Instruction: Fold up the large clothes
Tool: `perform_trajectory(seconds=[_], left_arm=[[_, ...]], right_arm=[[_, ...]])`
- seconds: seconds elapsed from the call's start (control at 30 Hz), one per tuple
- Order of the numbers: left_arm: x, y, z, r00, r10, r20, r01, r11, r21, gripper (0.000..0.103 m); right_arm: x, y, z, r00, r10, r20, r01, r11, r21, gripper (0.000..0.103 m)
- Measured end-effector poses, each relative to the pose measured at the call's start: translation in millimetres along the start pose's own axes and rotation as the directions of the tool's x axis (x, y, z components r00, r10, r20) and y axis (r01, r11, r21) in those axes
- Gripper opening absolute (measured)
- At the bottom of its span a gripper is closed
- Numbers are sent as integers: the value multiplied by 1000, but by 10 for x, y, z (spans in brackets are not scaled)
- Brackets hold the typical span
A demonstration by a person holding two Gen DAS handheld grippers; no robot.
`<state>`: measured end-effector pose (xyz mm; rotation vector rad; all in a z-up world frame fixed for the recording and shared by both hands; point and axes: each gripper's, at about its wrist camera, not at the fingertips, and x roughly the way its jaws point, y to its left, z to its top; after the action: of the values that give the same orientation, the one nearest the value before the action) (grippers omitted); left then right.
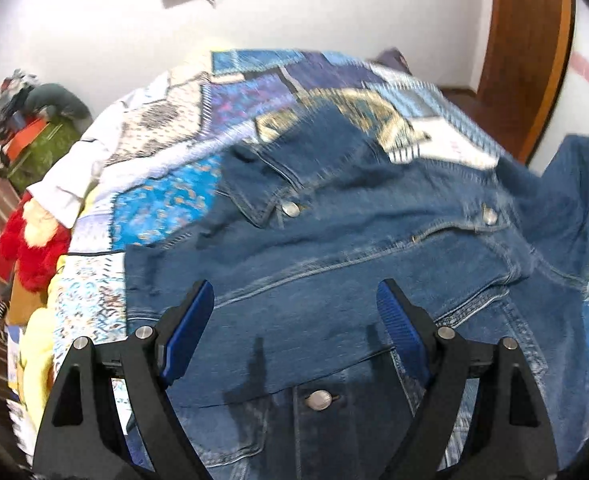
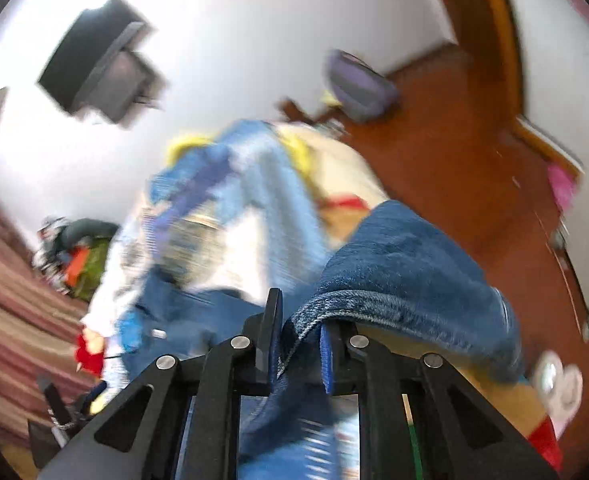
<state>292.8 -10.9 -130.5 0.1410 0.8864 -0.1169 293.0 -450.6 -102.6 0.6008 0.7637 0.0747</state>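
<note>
A blue denim jacket (image 1: 334,248) lies spread front-up on a patchwork bedspread (image 1: 198,120), with metal buttons showing. My left gripper (image 1: 294,308) hovers just above the jacket's lower front, jaws wide open and empty. In the right wrist view my right gripper (image 2: 298,340) is shut on a fold of the denim jacket (image 2: 398,264), lifted off the bed; the cloth drapes over the right finger. The lifted part shows at the far right of the left wrist view (image 1: 574,188). The right wrist view is motion-blurred.
A pile of clothes (image 1: 34,120) sits at the far left beside the white wall. A red and white cloth (image 1: 38,240) hangs at the bed's left edge. A wooden door (image 1: 526,60) stands at the right. A dark screen (image 2: 94,60) hangs on the wall.
</note>
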Motion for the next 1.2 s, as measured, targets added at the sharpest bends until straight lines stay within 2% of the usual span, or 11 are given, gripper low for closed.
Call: perform_trajectory(seconds=[0.17,0.33,0.4,0.5,0.57,0.7,0.8,0.87,1.0,1.1,1.2], left_arm=[[-304,269,-49,998,33,62,-32,999,-23,83],[-507,548,-242,994,70,80,-66,996,-53,84],[-566,644,-342,993,90,79,-85,994,-69,84],[-647,797,-484,992,108,69,-102,990,-94,84],[-678,881,-559,992,113,61,-106,988,-112,84],[-688,964,-640,995,91,36,-85,987,-137,84],[-622,875,-597,997,69,24,-65,990,-128,84],[-560,745,-506,998,57,23,-54,993,-101,83],[-463,378,-250,998,43,55,-42,999,-20,84],[-348,44,2,997,9,72,-12,999,45,84],[-118,-270,230,998,-53,32,49,994,97,84]], right_arm=[[84,1179,49,986,166,3,-163,974,-159,13],[536,2135,-453,963,237,-125,-265,915,-303,13],[801,2275,-756,948,237,-211,-293,910,-294,13],[1240,2306,-1266,898,234,-373,-328,921,-212,13],[1482,2256,-1582,874,180,-451,-291,937,-191,14],[1620,2056,-1876,852,93,-515,-227,952,-204,14],[1500,1976,-1802,883,40,-467,-190,941,-280,14],[1320,1936,-1679,923,-4,-385,-145,923,-357,14],[996,1826,-1352,975,-93,-202,-19,871,-490,14],[864,1582,-1157,979,-160,-126,66,834,-547,14],[1077,1268,-1125,959,-210,-190,78,841,-535,14]])
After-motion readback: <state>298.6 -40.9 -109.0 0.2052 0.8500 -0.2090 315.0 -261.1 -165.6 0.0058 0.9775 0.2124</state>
